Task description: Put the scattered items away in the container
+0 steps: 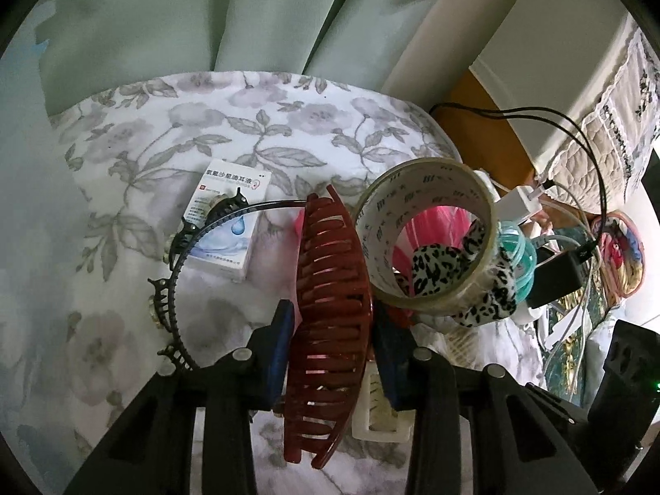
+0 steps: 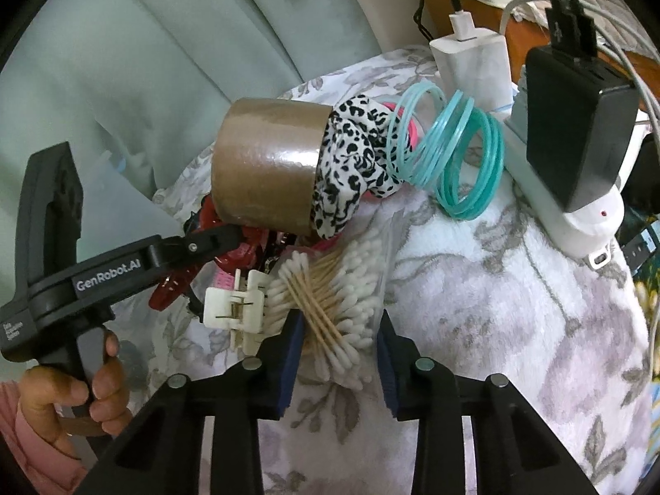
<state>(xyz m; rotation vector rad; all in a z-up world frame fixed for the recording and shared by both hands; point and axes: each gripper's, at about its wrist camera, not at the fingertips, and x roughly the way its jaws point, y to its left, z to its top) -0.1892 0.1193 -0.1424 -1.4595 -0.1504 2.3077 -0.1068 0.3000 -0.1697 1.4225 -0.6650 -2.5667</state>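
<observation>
The left tongs [image 1: 332, 354] are clamped across the middle of a dark red hair claw [image 1: 326, 330], their blue pads pressing on both flanks. The right tongs [image 2: 340, 354] stand apart astride a bag of cotton swabs [image 2: 330, 313]; the near-side pad touches the bag, the far pad looks clear of it, so nothing is gripped there.

All the items lie on a flowered blanket [image 2: 515, 309], gathered toward its far edge beside a power strip [image 2: 577, 214]. No container shows in either view (its place cannot be stated).

Risks, as judged:
- The claw is long and held only at mid-length; it may pivot or slip on lifting.
- A black toothed headband [image 1: 177, 264] runs up against the claw's far end, and a roll of brown tape [image 2: 268, 165] leans just beside it with a leopard-print scrunchie [image 2: 354, 156] through its core. Either may snag or be dragged along.
- The swab bag is slack plastic; a grip on the film alone may let it sag or slide. A white hair clip [image 2: 235, 309] touches the bag and could shift with it.
- Teal bangles [image 2: 453, 152] and charger cables lie near and could catch.

Legible writing: "GenRobot.AI" on the left tool body. A white medicine box [image 1: 227, 227] bears Chinese print and a blue drop; I read it as ear drops, not with certainty.
</observation>
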